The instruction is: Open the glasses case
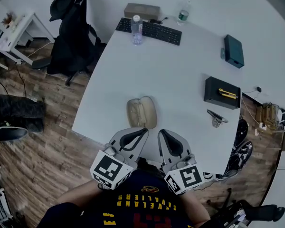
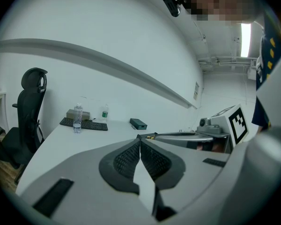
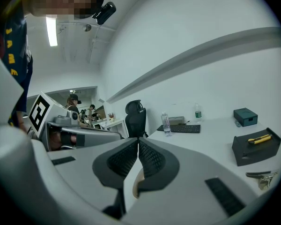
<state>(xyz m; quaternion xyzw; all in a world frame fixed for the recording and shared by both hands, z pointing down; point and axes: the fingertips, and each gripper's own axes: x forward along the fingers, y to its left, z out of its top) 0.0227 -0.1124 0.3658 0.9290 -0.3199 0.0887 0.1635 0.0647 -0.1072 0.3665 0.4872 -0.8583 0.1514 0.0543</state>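
A beige glasses case (image 1: 141,112) lies closed on the white table (image 1: 180,75), near its front edge. Both grippers hover side by side just short of it, over the table's near edge. My left gripper (image 1: 145,130) is shut with nothing in it, its tips close to the case's near end. My right gripper (image 1: 160,131) is shut and empty too, a little right of the case. In the right gripper view a sliver of the case (image 3: 136,187) shows below the shut jaws (image 3: 138,141). The left gripper view shows its jaws (image 2: 140,138) meeting, the case hidden.
On the table stand a water bottle (image 1: 137,30), a black keyboard (image 1: 149,31), a teal box (image 1: 234,51), a black box with a yellow tool (image 1: 222,92) and a metal clip (image 1: 217,118). A black office chair (image 1: 72,30) stands at the table's left side.
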